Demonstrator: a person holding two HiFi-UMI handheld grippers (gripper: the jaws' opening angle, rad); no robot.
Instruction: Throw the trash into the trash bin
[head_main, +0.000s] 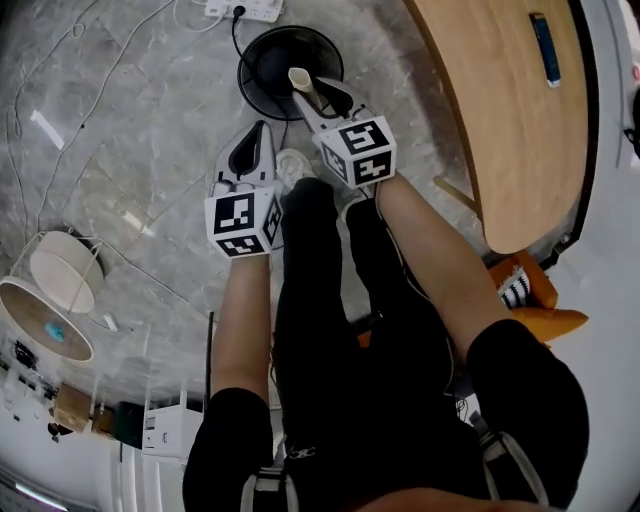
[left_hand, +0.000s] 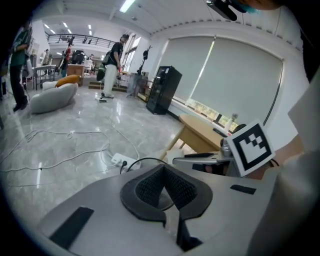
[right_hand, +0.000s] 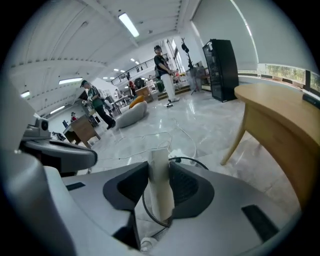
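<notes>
Trash (head_main: 302, 82), pale paper tube, clamped end-up in our right gripper (head_main: 322, 97), tip poking over black bin (head_main: 246, 78) so drop should land inside. Left gripper (head_main: 259, 136) closed on nothing, parked alongside, just keeping clear.

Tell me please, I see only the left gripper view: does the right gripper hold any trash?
Observer: Yes. The right gripper is shut on a pale rolled paper tube.
Operator: Is it above the bin?
Observer: In the head view, the tube's far end lies over the opening of the round black trash bin.
Operator: Where is my left gripper, then?
Observer: The left gripper sits beside the right one, its tip at the bin's near edge.
</notes>
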